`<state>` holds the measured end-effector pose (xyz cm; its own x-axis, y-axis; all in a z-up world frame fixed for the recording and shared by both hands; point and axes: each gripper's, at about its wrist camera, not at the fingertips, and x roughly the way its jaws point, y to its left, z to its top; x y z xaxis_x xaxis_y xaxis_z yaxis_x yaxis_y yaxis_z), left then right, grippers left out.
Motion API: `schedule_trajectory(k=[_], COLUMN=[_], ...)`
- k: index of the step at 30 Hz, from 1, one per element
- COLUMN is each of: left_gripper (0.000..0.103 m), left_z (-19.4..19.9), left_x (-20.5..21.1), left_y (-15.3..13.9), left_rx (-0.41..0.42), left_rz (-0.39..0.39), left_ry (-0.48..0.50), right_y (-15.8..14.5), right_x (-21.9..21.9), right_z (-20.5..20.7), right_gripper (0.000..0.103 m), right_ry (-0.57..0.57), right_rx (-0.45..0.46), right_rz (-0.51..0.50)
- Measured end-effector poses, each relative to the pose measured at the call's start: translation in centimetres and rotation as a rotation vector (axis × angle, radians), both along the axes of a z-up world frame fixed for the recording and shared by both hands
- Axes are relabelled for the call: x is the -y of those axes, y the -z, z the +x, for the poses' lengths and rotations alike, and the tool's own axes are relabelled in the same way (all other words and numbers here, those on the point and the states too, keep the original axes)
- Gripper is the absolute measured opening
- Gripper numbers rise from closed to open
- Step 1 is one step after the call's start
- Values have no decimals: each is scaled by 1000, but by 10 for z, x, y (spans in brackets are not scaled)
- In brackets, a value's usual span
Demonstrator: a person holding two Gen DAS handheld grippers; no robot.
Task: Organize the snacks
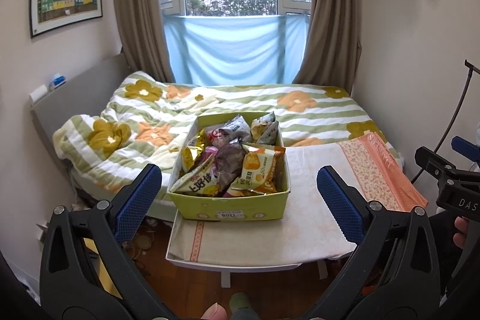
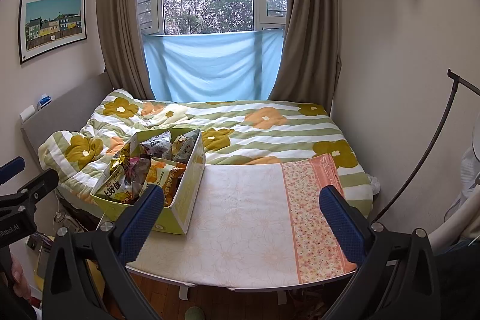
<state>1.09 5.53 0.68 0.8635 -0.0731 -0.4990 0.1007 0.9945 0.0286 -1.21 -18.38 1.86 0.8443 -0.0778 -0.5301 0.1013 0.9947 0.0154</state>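
A yellow-green cardboard box (image 1: 231,207) full of several snack bags (image 1: 258,167) stands at the left part of a small cloth-covered table (image 1: 315,227). It also shows in the right wrist view (image 2: 186,200), with the bags (image 2: 159,173) inside. My left gripper (image 1: 238,200) is open and empty, held back in front of the box. My right gripper (image 2: 241,218) is open and empty, held before the table's bare middle, to the right of the box. Each gripper's body shows at the edge of the other view.
The table's cloth (image 2: 249,218) has an orange flowered band (image 2: 315,218) at the right. Behind it is a bed with a flowered quilt (image 2: 255,128). A window with curtains is beyond, and a black stand (image 2: 420,170) at the right wall. Wooden floor lies below.
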Motion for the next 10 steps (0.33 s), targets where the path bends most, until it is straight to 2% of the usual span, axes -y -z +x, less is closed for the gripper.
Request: schedule_trajectory(k=[10], left_gripper=[103], left_z=[-7], left_x=[-10], left_y=[2], left_rx=[-12], left_rz=[-24], left_ry=[-10], right_y=[3], right_x=[-3], right_z=[-1], right_gripper=[103], right_ry=[-15], right_rx=[-13], right_rz=[5])
